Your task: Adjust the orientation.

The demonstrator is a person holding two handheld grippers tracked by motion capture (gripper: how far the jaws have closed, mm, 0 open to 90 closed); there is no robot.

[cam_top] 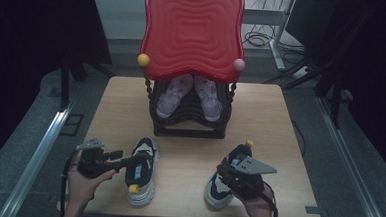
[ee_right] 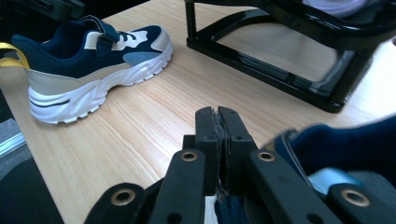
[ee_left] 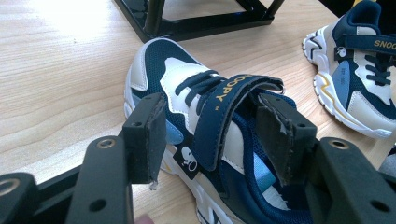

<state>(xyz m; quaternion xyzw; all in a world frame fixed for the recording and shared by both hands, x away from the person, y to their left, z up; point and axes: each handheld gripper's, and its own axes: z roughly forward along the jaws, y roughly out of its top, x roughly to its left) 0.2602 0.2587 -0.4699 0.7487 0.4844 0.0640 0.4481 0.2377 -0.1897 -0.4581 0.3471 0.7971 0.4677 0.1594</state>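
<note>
Both hands enter at the bottom of the high view, each holding tongs over the wooden counter (cam_top: 189, 138). At lower left, the left tongs (cam_top: 137, 161) reach sideways to the left sneaker (cam_top: 142, 172), which lies toe-up toward the frame's top. At lower right, the right tongs (cam_top: 226, 176) sit over the right sneaker (cam_top: 227, 178). Above them at centre stands a black rack (cam_top: 188, 121) holding 2 pale pink shoes (cam_top: 189, 96), with a red wavy tray (cam_top: 192, 31) on top.

Left gripper view: the left tongs (ee_left: 212, 135) stand wide, 1 jaw either side of the left sneaker (ee_left: 205, 116), bracketing its navy strap without pinching it. The right sneaker (ee_left: 359, 70) lies at upper right, well apart.

Right gripper view: the right tongs (ee_right: 218, 140) are pressed together, with navy material of the right sneaker (ee_right: 341, 149) just beside and beneath them at lower right; whether they pinch it I cannot tell. The left sneaker (ee_right: 93, 65) lies at upper left.
</note>
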